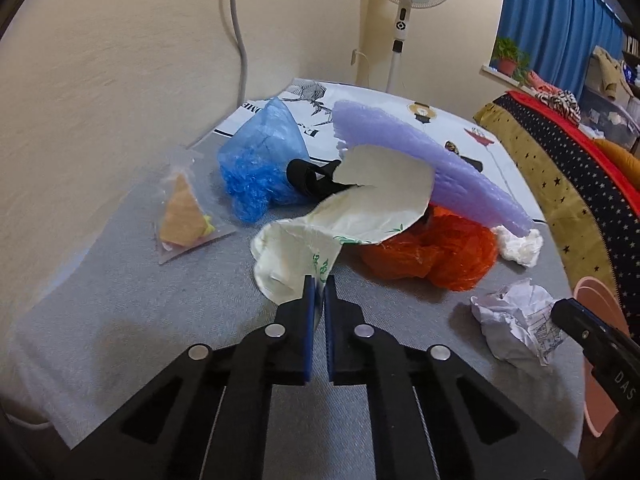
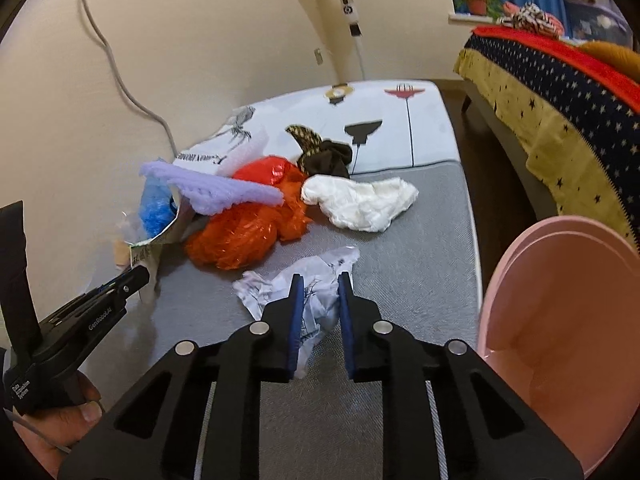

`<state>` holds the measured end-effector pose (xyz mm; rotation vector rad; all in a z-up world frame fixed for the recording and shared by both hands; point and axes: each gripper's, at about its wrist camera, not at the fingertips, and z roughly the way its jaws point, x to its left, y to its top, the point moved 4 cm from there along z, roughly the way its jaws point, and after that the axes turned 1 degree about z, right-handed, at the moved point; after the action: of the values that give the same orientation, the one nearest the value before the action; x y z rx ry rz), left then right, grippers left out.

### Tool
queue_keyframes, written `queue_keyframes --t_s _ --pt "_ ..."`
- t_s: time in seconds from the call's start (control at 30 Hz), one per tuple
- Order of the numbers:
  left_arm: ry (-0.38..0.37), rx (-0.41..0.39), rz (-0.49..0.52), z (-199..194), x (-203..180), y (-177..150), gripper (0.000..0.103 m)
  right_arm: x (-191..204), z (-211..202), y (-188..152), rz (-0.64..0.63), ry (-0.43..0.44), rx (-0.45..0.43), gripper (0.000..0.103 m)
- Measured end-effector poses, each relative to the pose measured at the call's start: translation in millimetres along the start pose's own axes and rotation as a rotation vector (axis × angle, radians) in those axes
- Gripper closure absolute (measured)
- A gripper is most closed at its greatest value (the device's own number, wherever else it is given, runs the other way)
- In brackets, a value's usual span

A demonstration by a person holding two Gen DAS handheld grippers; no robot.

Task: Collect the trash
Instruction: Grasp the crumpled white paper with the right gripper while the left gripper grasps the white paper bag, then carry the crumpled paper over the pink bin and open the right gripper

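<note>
Between right claw (image 2: 319, 282) pads, crumpled white printed paper (image 2: 316, 280)

— What's lying beside the pink plastic bin (image 2: 560, 320)?
— Crumpled matt paper (image 2: 316, 280), resting on rough grey cloth (image 2: 420, 264). Farther from the bin, an orange plastic bag (image 2: 248, 228) is gleaming glossy.

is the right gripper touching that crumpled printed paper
Touching. The right wrist view shows the right gripper with both blue pads pressed against the crumpled paper bunched between them.
</note>
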<state>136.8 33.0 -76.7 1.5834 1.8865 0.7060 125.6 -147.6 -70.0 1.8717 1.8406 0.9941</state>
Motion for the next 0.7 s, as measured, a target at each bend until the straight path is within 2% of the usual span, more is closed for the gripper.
queue_keyframes --t_s 0.4,0.7 --pt "-0.077 -0.026 -0.016 -42.8 10.9 -11.4 0.102 4.7 -59.5 1.7 -0.016 -0.028 -0.109 0.088" --pt "-0.125 -0.089 0.008 -75.3 3.1 -9.5 0.102 0.5 -105.4 4.8 -0.006 -0.061 -0.191 0.088"
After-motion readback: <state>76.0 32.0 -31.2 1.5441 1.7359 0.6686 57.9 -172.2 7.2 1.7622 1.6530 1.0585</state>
